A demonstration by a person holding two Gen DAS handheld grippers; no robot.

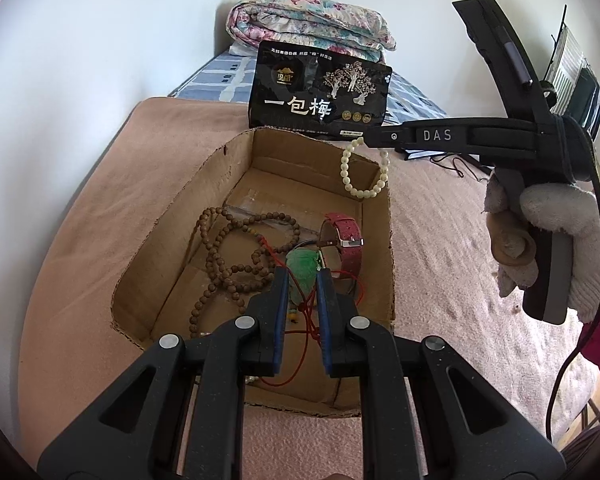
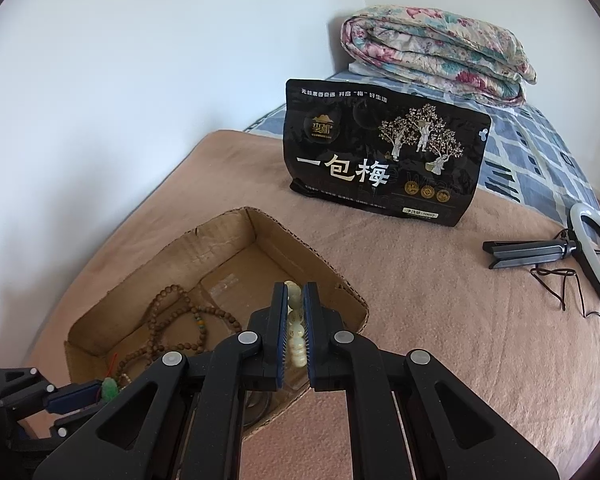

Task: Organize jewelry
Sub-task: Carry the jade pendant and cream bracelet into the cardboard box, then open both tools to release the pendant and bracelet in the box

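An open cardboard box (image 1: 376, 236) sits on the pink blanket. In it lie a brown bead necklace (image 1: 228, 256) and a pink watch (image 1: 346, 240). My left gripper (image 1: 303, 276) is shut on a green jade pendant (image 1: 303, 268) with a red cord, low inside the box. My right gripper (image 2: 296, 292) is shut on a white bead bracelet (image 2: 296, 336); in the left wrist view the bracelet (image 1: 364, 172) hangs from the right gripper (image 1: 364, 138) above the box's far right corner. The box (image 2: 236, 240), the necklace (image 2: 172, 320) and the pendant (image 2: 110, 388) also show in the right wrist view.
A black snack bag (image 1: 320, 92) stands just behind the box. A folded floral quilt (image 2: 436, 48) lies on the blue checked sheet at the back. A ring light with tripod and cable (image 2: 596, 256) lies on the blanket at the right. A white wall runs along the left.
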